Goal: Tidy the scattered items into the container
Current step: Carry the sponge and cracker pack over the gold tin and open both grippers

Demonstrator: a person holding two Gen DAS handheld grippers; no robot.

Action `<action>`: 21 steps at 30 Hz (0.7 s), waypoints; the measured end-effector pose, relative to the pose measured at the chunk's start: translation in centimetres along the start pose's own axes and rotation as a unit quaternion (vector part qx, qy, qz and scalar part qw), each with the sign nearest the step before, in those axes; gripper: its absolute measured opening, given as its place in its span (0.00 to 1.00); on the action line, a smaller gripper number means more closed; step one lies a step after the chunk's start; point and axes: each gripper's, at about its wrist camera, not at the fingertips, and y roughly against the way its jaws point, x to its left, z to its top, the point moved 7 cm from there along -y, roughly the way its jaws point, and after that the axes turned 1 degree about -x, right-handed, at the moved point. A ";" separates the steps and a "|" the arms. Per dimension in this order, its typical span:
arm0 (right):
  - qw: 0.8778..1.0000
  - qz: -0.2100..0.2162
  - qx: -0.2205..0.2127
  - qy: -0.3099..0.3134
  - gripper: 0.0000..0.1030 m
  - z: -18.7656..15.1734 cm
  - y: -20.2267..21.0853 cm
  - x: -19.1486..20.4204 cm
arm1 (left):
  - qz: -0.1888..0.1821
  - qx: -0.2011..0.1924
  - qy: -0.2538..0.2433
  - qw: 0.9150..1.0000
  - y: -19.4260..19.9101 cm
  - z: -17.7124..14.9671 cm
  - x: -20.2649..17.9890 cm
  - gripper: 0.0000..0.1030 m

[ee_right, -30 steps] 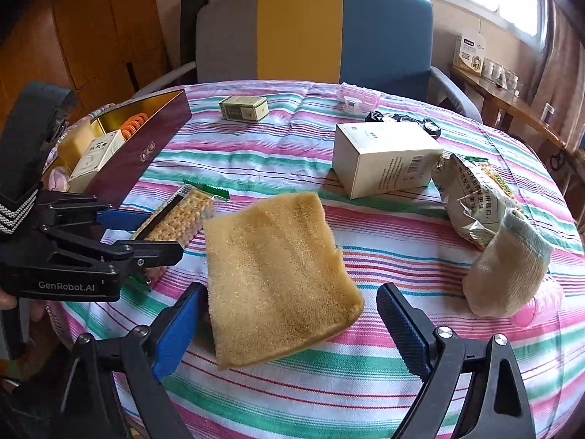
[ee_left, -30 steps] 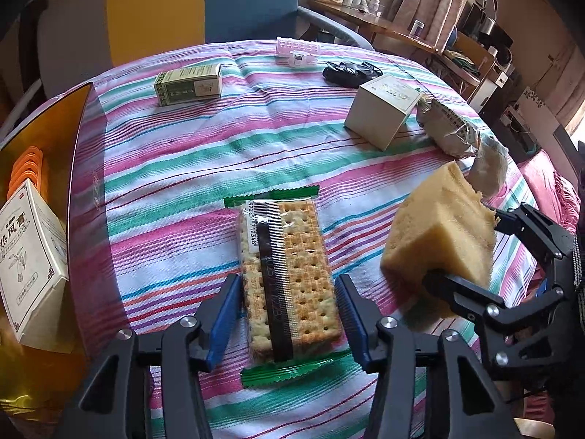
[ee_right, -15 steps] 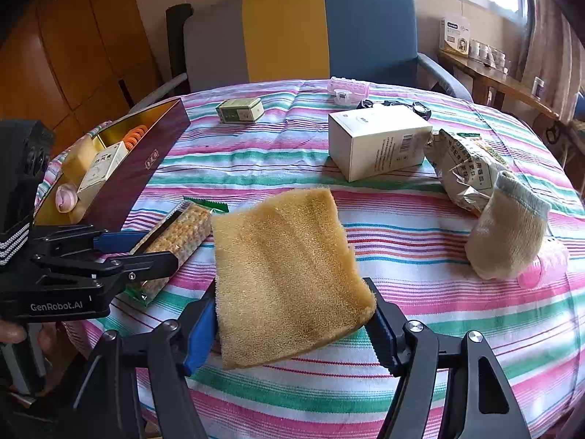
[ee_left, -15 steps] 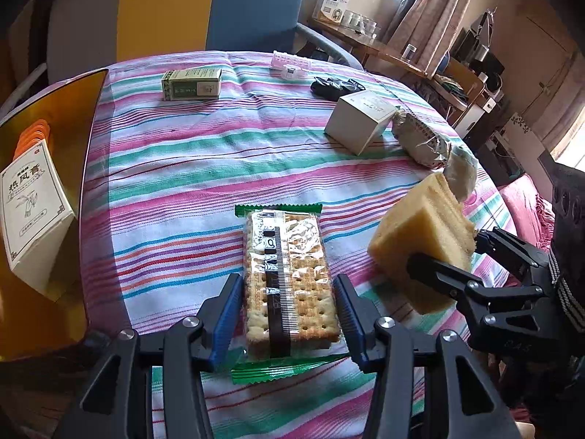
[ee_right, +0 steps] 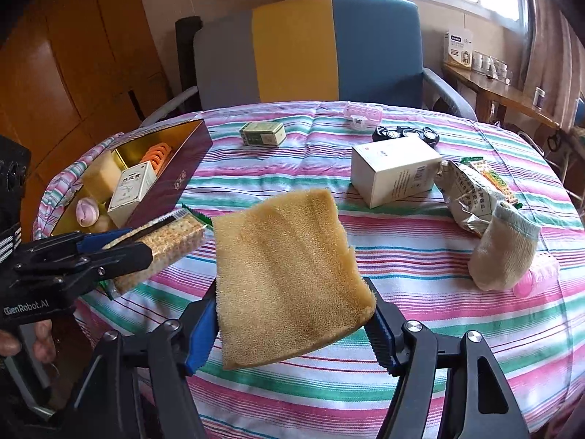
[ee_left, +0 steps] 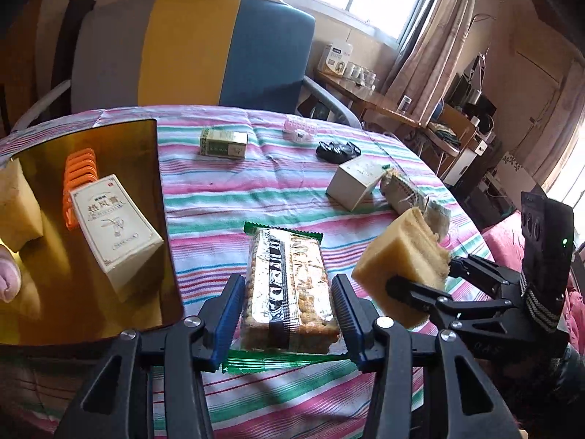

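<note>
A: Nearest first: what does the left gripper point(ee_left: 289, 311) carry?

B: A flat cracker packet point(ee_left: 289, 292), crinkled clear film with green crimped ends, clamped between ribbed blue pads and clear of the striped woven tablecloth point(ee_left: 256, 190); its near end is hidden behind the jaws.

A: And the right gripper point(ee_right: 292, 325)?

B: Its jaws, which have just been closing, pinch a coarse, porous yellow sponge point(ee_right: 289, 274), a thick tilted slab; its lower edge hides one pad.

A: Farther off?

B: Left of both grippers, the glossy gold-lined container point(ee_right: 190, 146), its near end cut off; ahead, a white carton point(ee_right: 395, 168), crumpled foil bag point(ee_right: 471, 190), knitted sock point(ee_right: 504, 252); the black lump point(ee_left: 338, 150) beyond is indistinct.
</note>
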 end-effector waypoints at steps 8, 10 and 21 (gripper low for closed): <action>0.998 0.026 -0.009 0.048 0.68 2.3 0.4 4.4 | 0.048 -0.064 0.071 0.994 5.1 2.1 6.8 0.49; 0.997 0.040 -0.012 0.064 0.68 3.2 0.2 6.1 | 0.070 -0.071 0.090 0.991 5.9 2.0 9.2 0.49; 0.984 0.107 -0.017 0.139 0.68 7.6 -2.7 15.9 | 0.141 -0.063 0.152 0.976 6.5 0.0 17.9 0.49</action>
